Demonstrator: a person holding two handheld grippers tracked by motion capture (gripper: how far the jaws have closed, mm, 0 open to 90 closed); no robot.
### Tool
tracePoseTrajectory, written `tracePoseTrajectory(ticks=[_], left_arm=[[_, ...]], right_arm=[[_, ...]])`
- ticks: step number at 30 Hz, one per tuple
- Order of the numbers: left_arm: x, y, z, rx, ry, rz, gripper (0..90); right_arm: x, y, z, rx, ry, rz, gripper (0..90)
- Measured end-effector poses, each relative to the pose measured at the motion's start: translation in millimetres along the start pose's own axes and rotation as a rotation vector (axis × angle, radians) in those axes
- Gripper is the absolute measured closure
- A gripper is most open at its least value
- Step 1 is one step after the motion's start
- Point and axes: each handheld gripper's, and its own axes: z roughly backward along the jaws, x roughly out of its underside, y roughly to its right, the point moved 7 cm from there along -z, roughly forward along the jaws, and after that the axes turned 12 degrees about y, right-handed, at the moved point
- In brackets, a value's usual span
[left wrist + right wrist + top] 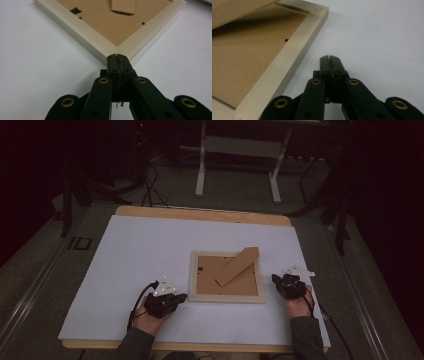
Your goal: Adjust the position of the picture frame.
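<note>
1. At the near-left corner of the pale wooden picture frame (105,47), the left hand-held gripper (117,56) has its two black jaws pressed together on nothing, tips just at the corner's edge — whether they touch the wood I cannot tell.
2. Just beside the frame's right rail, the right hand-held gripper (329,58) is likewise fully closed and empty, its tips over the bare white sheet (377,37), apart from the wood.
3. Between the two, the frame lies face down near the front middle of the counter (150,212), its brown fibreboard backing (235,280) up.
4. The backing's brown easel stand (238,265) is folded out and slants toward the far-right corner.
5. My judgement: the work is at an early stage — the frame is flanked but not gripped, and the backing looks seated inside the rails.
6. Left to do, it seems: take hold of the frame or its backing and lift, open or stand it; which is meant I cannot tell.
</note>
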Motion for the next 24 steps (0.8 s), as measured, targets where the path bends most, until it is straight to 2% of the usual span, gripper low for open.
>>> tracePoseTrajectory(ticks=[6, 10, 14, 18, 24], left_arm=[[5.5, 14.2, -11.5, 0.04, -0.036, -0.025, 90.0], [8.1, 19.2, -16.4, 0.051, -0.055, -0.042, 90.0], [10.4, 20.4, -20.0, 0.048, -0.071, -0.054, 90.0], [14.3, 17.6, -24.8, 0.022, -0.102, -0.066, 90.0], [14.1, 17.0, -24.8, 0.018, -0.101, -0.073, 90.0]], right_arm=[[0.7, -8.4, -3.4, -0.024, -0.011, 0.015, 90.0], [1.0, -14.3, -6.2, -0.042, -0.018, 0.022, 90.0], [1.8, -16.9, -8.3, -0.052, -0.023, 0.028, 90.0], [2.1, -19.3, -9.5, -0.063, -0.027, 0.029, 89.9], [2.7, -20.0, -10.6, -0.066, -0.033, 0.035, 89.8]])
